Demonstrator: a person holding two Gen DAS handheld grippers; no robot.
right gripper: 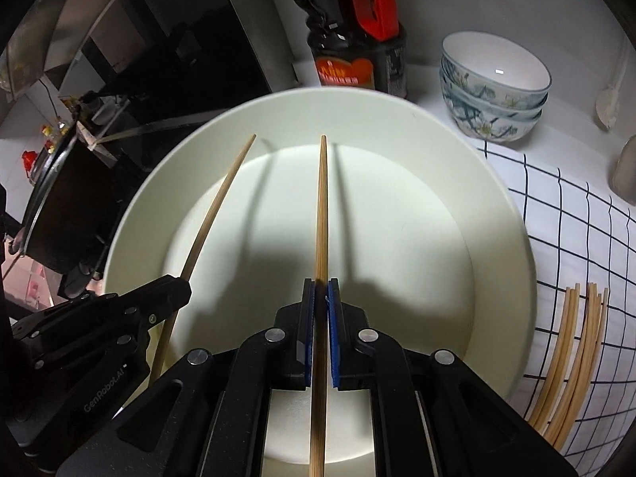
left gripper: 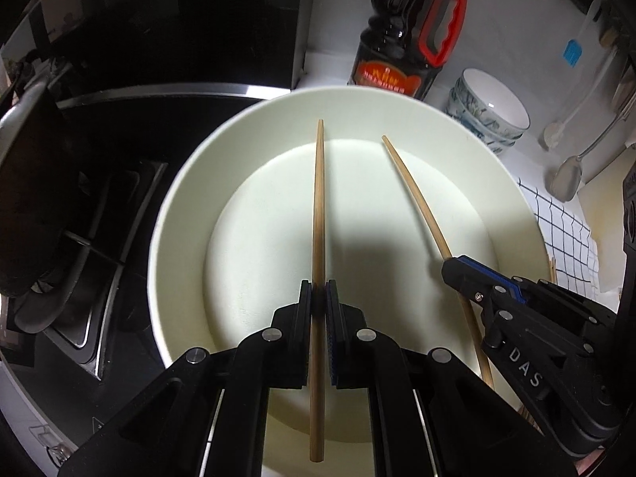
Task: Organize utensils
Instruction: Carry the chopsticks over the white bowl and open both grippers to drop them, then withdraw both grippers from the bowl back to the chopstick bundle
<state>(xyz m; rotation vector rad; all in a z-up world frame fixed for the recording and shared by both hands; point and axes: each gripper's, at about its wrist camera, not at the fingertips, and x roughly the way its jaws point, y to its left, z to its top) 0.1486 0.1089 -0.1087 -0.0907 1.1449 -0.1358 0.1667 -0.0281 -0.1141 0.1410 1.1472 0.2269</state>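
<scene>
We hold a wooden chopstick in each gripper above a large white plate (left gripper: 179, 206). Our left gripper (left gripper: 318, 290) has its jaws pinched tight on the left chopstick (left gripper: 318, 198), whose tip points toward twelve o'clock over the plate's far rim. Our right gripper (right gripper: 321, 290) likewise clamps the right chopstick (right gripper: 322, 206) between its blue pads, tip also toward twelve o'clock. The two sticks lie side by side, apart from one another, casting shadows on the plate. At about four o'clock from the plate, more chopsticks (right gripper: 572, 357) lie in a loose bundle on a checked cloth (right gripper: 576, 214). A dark sauce bottle (right gripper: 353, 39) stands at twelve o'clock just beyond the plate, and stacked patterned bowls (right gripper: 493, 91) sit at about two o'clock.
</scene>
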